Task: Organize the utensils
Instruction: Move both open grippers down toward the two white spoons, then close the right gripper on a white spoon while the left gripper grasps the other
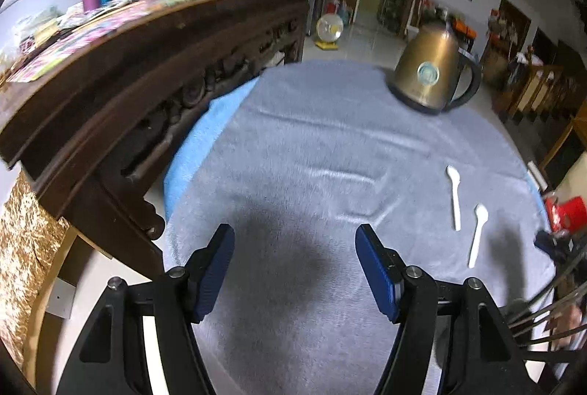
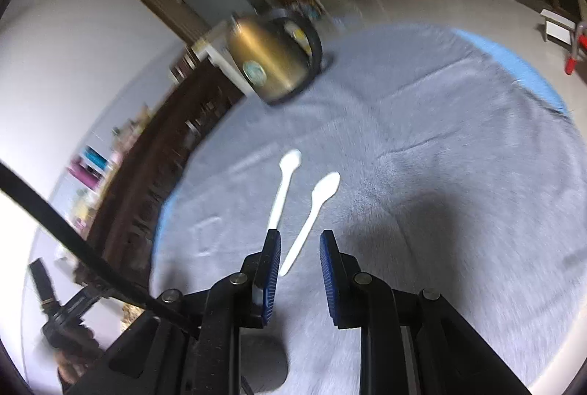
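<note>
- Two white spoons, one (image 2: 284, 189) left of the other (image 2: 315, 207) in the right wrist view, flat on the grey cloth (image 2: 440, 174) over the worktop, bowls toward the brass kettle (image 2: 269, 64) at upper centre, handles toward the bottom of the frame.
- In the left wrist view, at right of centre: farther spoon (image 1: 454, 196), nearer spoon (image 1: 477, 235), close together but apart, kettle (image 1: 429, 72) well beyond them.
- Probably thin plastic: very light, stiff enough to lift by one end, smooth, likely to skid or flick if pinched off-centre.
- Low profile on a fuzzy, yielding cloth; pads probably need to press into the pile to get under the edges.
- Best hold, as judged: across the narrow handle, near mid-length or slightly toward the bowl, to limit tipping.
- Right gripper (image 2: 301, 248) parted narrowly, empty, the handle end of the right-hand spoon showing in the gap; contact not evident.
- Left gripper (image 1: 295, 248) spread wide, empty, over bare cloth at lower centre, spoons off to its right.
- Handles converge toward the bottom; risk of nudging the neighbour during the pinch.
</note>
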`<state>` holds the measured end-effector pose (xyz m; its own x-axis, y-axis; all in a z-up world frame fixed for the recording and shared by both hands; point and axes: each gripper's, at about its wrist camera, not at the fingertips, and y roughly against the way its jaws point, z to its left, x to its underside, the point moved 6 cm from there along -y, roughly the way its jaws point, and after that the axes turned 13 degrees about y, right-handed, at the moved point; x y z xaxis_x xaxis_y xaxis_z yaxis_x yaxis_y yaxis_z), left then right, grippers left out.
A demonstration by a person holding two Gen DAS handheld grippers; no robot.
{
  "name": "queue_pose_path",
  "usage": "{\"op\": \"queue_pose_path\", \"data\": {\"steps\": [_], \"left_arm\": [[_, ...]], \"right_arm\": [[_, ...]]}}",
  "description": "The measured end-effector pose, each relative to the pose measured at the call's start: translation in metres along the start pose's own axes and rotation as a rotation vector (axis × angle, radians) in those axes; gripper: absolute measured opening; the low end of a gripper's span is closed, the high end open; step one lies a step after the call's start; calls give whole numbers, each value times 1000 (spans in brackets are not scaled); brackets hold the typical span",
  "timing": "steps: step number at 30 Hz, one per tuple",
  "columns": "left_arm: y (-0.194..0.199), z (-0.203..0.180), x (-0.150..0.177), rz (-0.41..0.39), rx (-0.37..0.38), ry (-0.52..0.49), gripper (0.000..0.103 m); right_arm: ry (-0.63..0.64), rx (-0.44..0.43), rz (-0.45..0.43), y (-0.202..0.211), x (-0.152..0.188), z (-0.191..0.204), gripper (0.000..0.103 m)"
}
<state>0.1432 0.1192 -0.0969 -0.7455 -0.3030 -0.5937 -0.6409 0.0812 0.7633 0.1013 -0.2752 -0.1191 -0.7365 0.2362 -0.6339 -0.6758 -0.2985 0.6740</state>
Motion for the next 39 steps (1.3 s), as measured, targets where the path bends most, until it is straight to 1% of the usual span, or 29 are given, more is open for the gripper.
{"op": "queue_pose_path", "data": {"steps": [3, 6, 10, 13, 15, 16, 17, 20, 23, 27, 29, 32, 34, 36, 39], "left_arm": [[-14, -3, -2, 9, -27, -38, 69], [-27, 3, -9, 18, -47, -51, 69], [-42, 1, -17, 36, -58, -68, 69], [-50, -12, -25, 30, -63, -116, 69], [-55, -27, -30, 21, -57, -168, 69], [-57, -37, -33, 15, -50, -201, 69], [-59, -44, -34, 12, -43, -220, 69], [-69, -77, -40, 22, 13, -282, 69], [-81, -107, -44, 45, 75, -304, 69], [-100, -153, -44, 84, 147, -336, 69], [-110, -173, -42, 106, 179, -348, 69], [-129, -207, -34, 139, 188, -381, 69], [-142, -226, -28, 152, 189, -404, 69], [-152, -241, -22, 172, 195, -413, 69], [-164, -258, -14, 193, 201, -425, 69]], "right_arm": [[-7, 7, 72, -42, -12, -6, 24], [-12, 23, 120, -74, -24, -7, 24], [10, 78, 195, -110, -36, -5, 24], [40, 160, 267, -132, -37, -5, 24], [45, 189, 302, -144, -36, -7, 25], [40, 199, 321, -148, -34, -8, 26], [46, 205, 300, -149, -36, -7, 26], [67, 242, 288, -153, -40, -5, 26], [105, 244, 254, -154, -45, -4, 24], [86, 185, 180, -157, -54, -13, 23], [67, 134, 106, -155, -53, -19, 23], [33, 58, 12, -152, -50, -28, 23], [14, 25, -12, -148, -50, -34, 23], [-4, 53, -33, -143, -51, -44, 23], [-85, 28, -58, -141, -52, -59, 23]]}}
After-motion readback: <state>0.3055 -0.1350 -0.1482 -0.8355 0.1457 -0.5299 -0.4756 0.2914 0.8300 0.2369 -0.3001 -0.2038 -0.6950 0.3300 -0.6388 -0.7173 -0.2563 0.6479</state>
